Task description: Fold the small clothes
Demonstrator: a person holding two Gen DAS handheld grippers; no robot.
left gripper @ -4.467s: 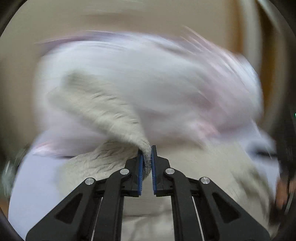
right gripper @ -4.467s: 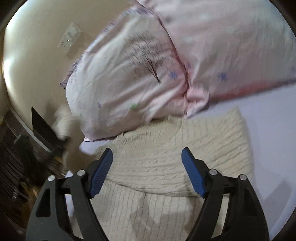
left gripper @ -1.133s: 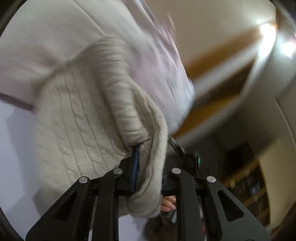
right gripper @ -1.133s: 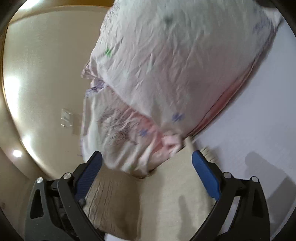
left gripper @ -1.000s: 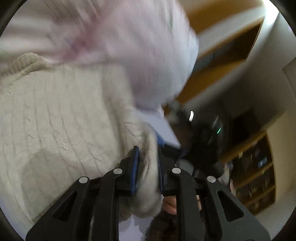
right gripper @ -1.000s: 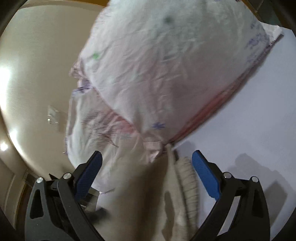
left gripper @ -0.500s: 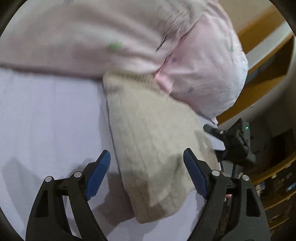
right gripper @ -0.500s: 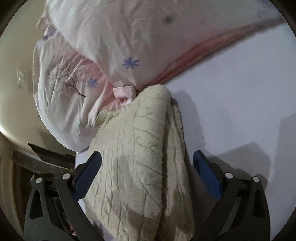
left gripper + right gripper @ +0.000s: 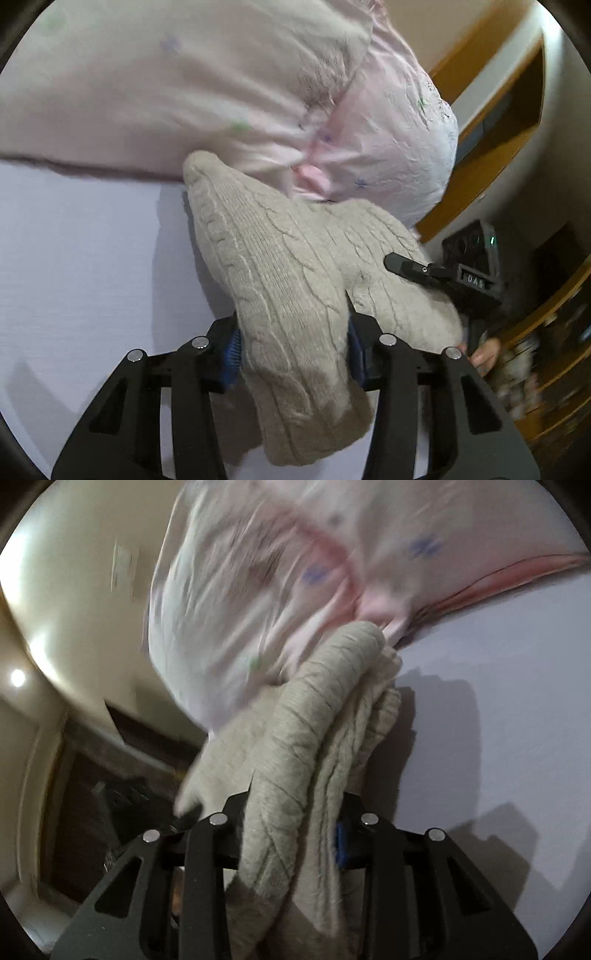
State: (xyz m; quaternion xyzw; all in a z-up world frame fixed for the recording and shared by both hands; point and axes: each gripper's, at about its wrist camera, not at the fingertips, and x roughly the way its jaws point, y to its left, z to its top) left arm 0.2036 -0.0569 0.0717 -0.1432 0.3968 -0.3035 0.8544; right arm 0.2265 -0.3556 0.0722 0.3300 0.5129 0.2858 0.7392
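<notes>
A folded cream cable-knit sweater point(image 9: 280, 266) lies on the pale lilac bed sheet point(image 9: 85, 236), its far end against the pink pillows. My left gripper point(image 9: 291, 349) is shut on the near end of the thick bundle, which bulges over the jaws. My right gripper point(image 9: 291, 830) is shut on the sweater point(image 9: 314, 738) from the other side, the folded layers hanging between its fingers. The right gripper's body point(image 9: 443, 273) also shows in the left wrist view, at the sweater's right edge.
Two pink patterned pillows point(image 9: 207, 81) press against the sweater's far end; they also show in the right wrist view point(image 9: 266, 576). A wooden headboard or shelf point(image 9: 491, 96) and dark shelving stand at the right. The sheet point(image 9: 498, 701) stretches to the right.
Half a second ago both grippers were open over the folded sweater. Now both have closed on it and the bundle has lifted and bunched between the fingers.
</notes>
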